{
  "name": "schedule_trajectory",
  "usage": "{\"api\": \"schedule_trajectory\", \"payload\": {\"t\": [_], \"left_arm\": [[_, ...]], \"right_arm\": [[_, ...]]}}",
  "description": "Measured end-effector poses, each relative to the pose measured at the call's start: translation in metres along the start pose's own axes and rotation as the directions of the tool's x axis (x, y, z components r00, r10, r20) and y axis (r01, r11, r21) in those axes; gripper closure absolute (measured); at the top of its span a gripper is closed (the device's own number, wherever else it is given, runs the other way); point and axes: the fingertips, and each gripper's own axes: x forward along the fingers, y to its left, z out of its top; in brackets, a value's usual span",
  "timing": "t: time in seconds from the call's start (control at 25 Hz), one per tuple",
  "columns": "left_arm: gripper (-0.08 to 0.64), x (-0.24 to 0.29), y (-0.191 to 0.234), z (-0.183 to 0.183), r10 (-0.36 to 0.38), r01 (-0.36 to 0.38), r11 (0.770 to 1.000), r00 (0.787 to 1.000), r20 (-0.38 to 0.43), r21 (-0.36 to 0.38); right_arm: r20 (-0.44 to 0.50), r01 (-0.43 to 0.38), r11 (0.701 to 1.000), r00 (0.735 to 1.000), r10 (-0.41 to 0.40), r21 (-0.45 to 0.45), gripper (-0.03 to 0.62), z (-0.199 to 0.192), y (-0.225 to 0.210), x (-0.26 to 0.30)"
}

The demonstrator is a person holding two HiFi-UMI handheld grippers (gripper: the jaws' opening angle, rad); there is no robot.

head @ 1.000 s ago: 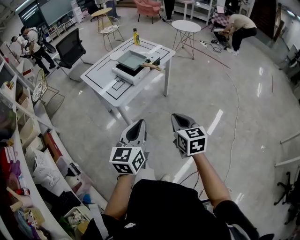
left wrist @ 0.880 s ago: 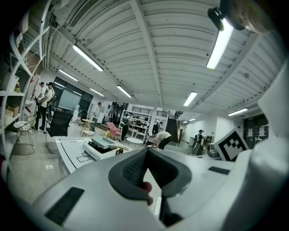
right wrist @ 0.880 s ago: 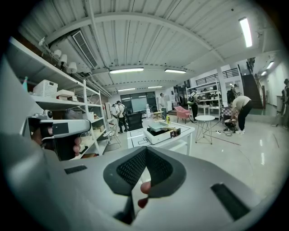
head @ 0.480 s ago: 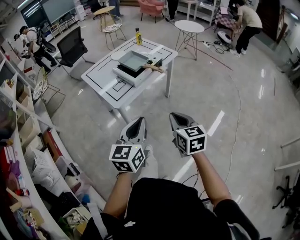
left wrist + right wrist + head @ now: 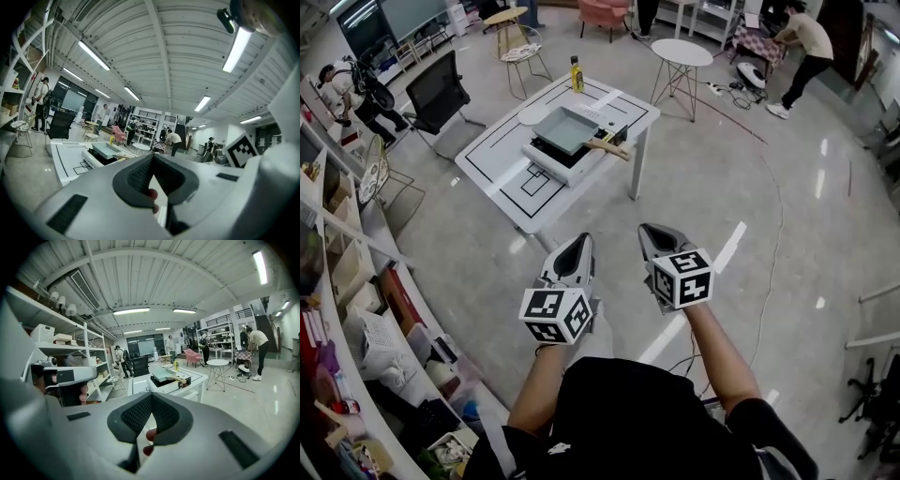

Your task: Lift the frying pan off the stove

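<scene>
The square grey frying pan [image 5: 565, 128] with a wooden handle [image 5: 609, 147] rests on the stove [image 5: 546, 156], on a white table [image 5: 502, 171] far ahead of me. It also shows small in the left gripper view as the pan [image 5: 105, 149] and in the right gripper view as the pan [image 5: 164, 373]. My left gripper [image 5: 579, 246] and right gripper [image 5: 652, 232] are held side by side over the floor, well short of the table. Both are shut with nothing in them. Seen from their own cameras, the left gripper [image 5: 152, 157] and right gripper [image 5: 151, 397] have their pads together.
A yellow bottle [image 5: 577, 73] and a white disc [image 5: 533, 113] stand on the table's far side. A black office chair [image 5: 439, 92] is left of it and a round side table [image 5: 681, 52] behind it. Crowded shelves [image 5: 337, 281] line the left. People stand at the back.
The table has come slightly nearer in the head view. The person at the far right has moved. Both grippers keep the same pose and stay shut.
</scene>
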Motion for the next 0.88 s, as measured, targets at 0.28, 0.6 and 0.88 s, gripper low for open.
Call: {"api": "schedule_trajectory", "payload": {"t": [0.28, 0.6, 0.88], "left_arm": [[0.549, 0.051, 0.042, 0.021, 0.009, -0.009, 1.0, 1.0, 0.008, -0.009], [0.549, 0.104, 0.098, 0.05, 0.004, -0.004, 1.0, 1.0, 0.003, -0.023], [0.549, 0.14, 0.147, 0.07, -0.004, 0.004, 1.0, 1.0, 0.002, -0.029]], "right_arm": [[-0.011, 0.002, 1.0, 1.0, -0.002, -0.004, 0.591, 0.027, -0.022, 0.055], [-0.034, 0.007, 1.0, 0.999, -0.007, -0.014, 0.591, 0.064, -0.034, 0.124], [-0.048, 0.02, 1.0, 0.999, -0.021, -0.024, 0.591, 0.09, -0.039, 0.181]]}}
